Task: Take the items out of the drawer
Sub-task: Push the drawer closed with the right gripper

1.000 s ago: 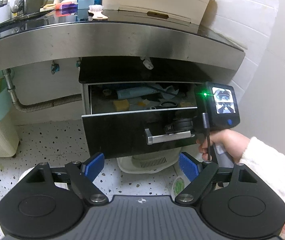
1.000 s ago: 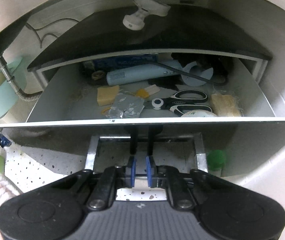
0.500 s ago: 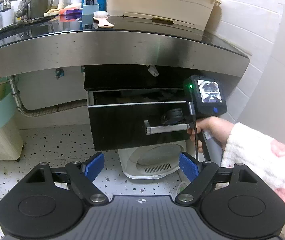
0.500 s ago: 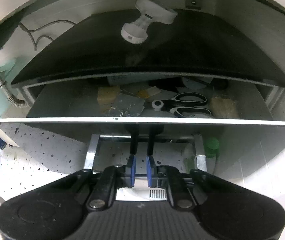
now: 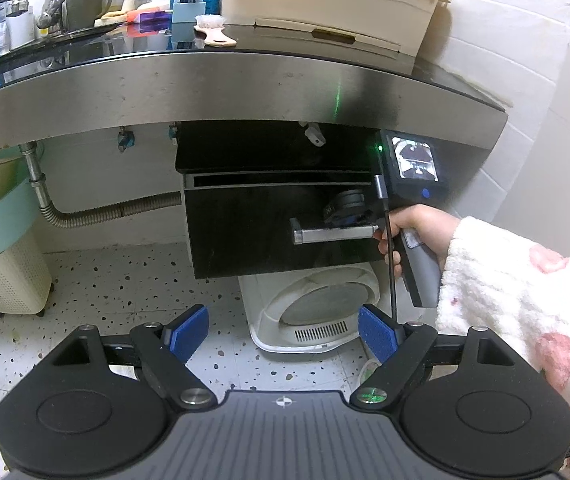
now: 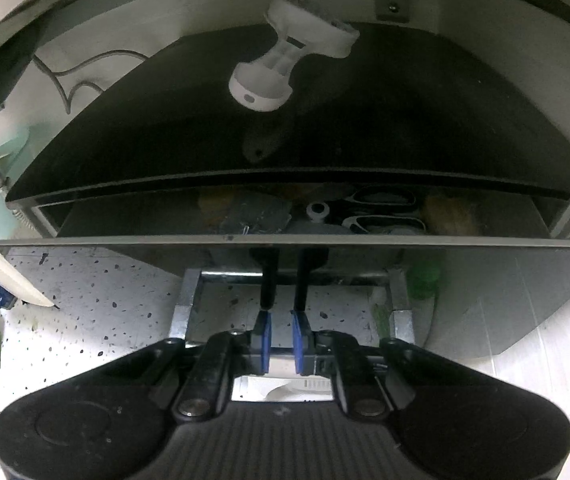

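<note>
The black drawer (image 5: 245, 232) under the steel counter stands almost closed, with only a narrow slit at its top. My right gripper (image 5: 351, 216) is shut, empty, its tips against the glossy drawer front (image 6: 485, 280) just above the metal handle (image 5: 333, 234). In the right wrist view the gripper (image 6: 281, 336) sits between the handle's posts (image 6: 183, 308). Through the slit I dimly see scissors (image 6: 381, 200), a foil sachet (image 6: 253, 216) and a yellow sponge piece (image 6: 449, 208). My left gripper (image 5: 283, 330) hangs open and empty over the floor, well back from the drawer.
A white round appliance (image 5: 317, 312) sits on the floor under the drawer. A perforated basket (image 5: 1, 272) and a corrugated hose (image 5: 105, 214) are at the left. A white plastic part (image 6: 281, 64) lies on the cabinet top. The steel counter edge (image 5: 245, 80) overhangs. A person's fluffy sleeve (image 5: 517, 300) is at the right.
The drawer has slid inward from wide open to a narrow slit, with my shut right gripper moving in against its front. Most of its contents have gone out of sight.
</note>
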Tool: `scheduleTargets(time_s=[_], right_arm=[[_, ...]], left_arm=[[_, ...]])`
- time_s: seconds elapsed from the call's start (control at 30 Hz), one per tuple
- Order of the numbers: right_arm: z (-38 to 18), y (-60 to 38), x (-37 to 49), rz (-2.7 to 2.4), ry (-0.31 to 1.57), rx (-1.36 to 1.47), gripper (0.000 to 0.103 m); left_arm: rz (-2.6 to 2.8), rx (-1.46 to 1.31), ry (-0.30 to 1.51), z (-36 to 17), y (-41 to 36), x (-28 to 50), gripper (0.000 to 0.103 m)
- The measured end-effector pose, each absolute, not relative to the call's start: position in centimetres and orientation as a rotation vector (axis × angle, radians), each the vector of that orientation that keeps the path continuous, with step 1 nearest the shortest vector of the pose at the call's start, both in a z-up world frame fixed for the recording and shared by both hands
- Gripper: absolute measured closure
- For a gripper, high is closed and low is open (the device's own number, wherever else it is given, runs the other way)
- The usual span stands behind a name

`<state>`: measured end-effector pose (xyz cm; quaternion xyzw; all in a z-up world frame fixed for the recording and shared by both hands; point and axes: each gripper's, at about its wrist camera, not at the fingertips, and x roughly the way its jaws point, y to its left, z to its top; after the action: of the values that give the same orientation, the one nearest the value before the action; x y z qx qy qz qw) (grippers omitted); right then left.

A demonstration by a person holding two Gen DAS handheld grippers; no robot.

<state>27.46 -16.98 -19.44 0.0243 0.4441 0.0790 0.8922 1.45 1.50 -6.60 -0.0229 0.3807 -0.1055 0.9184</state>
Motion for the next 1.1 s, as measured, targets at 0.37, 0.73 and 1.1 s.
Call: scheduleTargets(time_s=[0.37, 0.73, 1.1], right_arm=[[-20.0, -16.7, 27.7, 0.139, 0.854, 0.059, 0.094], [-20.4, -16.3, 28.5, 0.113, 0.813, 0.028, 0.094], [-20.7, -17.1, 23.7, 0.073, 0.645, 0.041, 0.055]], left_arm=[[-0.217, -0.03, 0.79, -6.7, 1.3, 0.8, 0.021], [-0.214, -0.014, 0.806, -6.9, 0.7, 1.4, 0.021], [-0.203, -0.005, 0.786, -6.6, 0.8, 1.4, 0.021]])
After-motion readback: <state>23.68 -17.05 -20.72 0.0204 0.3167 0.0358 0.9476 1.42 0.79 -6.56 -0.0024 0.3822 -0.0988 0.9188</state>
